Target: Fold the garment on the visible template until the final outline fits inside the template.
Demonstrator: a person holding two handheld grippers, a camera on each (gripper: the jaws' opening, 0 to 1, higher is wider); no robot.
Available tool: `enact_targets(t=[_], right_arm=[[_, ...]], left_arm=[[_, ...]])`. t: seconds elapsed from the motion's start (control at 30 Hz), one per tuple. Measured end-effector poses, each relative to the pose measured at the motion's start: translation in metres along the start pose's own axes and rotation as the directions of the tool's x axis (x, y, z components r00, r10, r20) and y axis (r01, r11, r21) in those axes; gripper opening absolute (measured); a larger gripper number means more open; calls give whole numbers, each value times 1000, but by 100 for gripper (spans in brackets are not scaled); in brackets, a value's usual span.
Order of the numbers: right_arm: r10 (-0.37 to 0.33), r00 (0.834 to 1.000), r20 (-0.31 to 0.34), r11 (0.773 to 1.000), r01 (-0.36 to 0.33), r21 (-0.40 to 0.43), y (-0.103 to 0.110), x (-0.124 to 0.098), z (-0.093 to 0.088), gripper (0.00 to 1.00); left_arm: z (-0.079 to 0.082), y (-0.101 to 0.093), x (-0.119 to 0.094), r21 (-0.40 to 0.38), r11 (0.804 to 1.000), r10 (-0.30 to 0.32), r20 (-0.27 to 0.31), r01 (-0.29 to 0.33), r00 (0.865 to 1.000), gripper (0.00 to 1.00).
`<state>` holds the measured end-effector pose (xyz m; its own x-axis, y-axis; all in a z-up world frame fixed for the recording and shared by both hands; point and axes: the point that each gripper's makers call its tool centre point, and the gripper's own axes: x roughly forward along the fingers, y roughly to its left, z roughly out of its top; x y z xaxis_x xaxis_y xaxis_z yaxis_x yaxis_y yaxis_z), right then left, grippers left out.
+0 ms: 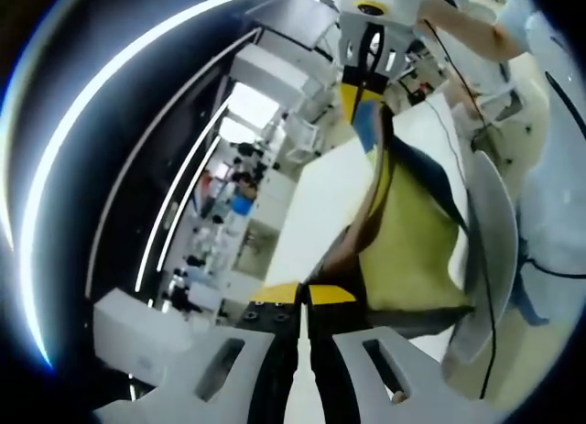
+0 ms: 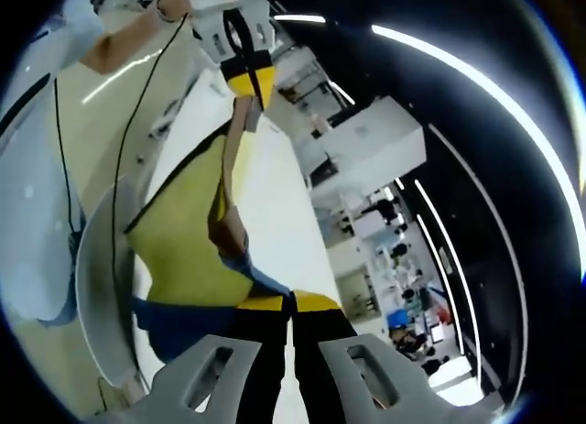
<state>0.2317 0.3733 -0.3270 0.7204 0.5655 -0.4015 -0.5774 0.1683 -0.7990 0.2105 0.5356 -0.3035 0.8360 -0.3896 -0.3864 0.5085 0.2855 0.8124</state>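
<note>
A yellow garment (image 1: 412, 250) with dark blue trim hangs stretched in the air between my two grippers, above a white table (image 1: 320, 204). In the left gripper view my left gripper (image 1: 305, 294) is shut on one end of the cloth. My right gripper (image 1: 364, 90) holds the other end at the top. In the right gripper view the same garment (image 2: 188, 241) runs from my right gripper (image 2: 291, 303), shut on it, up to my left gripper (image 2: 249, 81). The cloth sags and folds between them, over the white table (image 2: 279, 204).
A pale grey curved panel (image 1: 485, 259) with a black cable across it lies beside the table, and the same panel (image 2: 92, 287) is in the right gripper view. A person's arm (image 1: 476, 35) and light clothes are close by. White equipment boxes (image 2: 375, 145) and people stand farther off.
</note>
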Motion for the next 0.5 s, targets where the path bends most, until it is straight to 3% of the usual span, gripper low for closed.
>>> enact_targets(t=[0.3, 0.5], right_arm=[[46, 999, -7, 998, -45, 35, 10, 15, -17, 1], [87, 996, -28, 994, -85, 61, 18, 34, -32, 1]], left_arm=[[-8, -15, 21, -4, 998, -67, -29, 67, 997, 0], [-23, -24, 47, -25, 993, -113, -62, 112, 992, 0]])
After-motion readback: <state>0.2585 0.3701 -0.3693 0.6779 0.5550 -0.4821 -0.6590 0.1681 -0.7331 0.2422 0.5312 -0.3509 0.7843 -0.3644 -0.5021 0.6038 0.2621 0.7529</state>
